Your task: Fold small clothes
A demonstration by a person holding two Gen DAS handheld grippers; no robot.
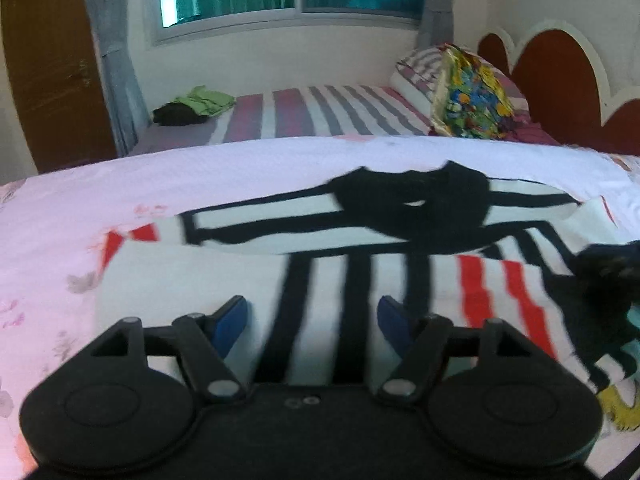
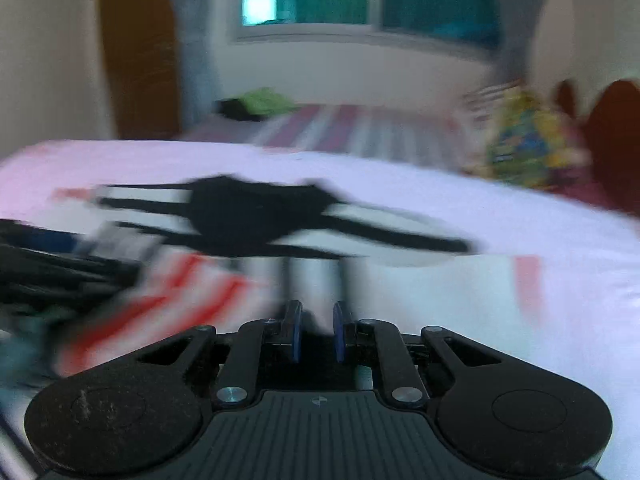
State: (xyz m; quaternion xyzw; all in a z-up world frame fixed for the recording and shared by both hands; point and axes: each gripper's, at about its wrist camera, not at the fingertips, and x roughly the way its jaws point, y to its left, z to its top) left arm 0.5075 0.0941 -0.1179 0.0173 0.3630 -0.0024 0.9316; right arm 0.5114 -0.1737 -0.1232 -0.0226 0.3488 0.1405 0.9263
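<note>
We see the shirt (image 1: 360,280) partly folded on the bed (image 1: 80,208); left gripper (image 1: 312,320) jaws wide, right gripper (image 2: 316,332) jaws narrow, whether gripping cloth unclear; folds remain.

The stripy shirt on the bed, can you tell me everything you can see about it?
The stripy shirt is soft white cloth with black stripes, some red stripes and a black collar. It lies spread on the pale pink sheet, with its top part folded over so stripes run two ways. The left gripper hovers open above its near edge. The right gripper has its jaws nearly together at the near edge; blur hides whether it pinches the cloth.
</note>
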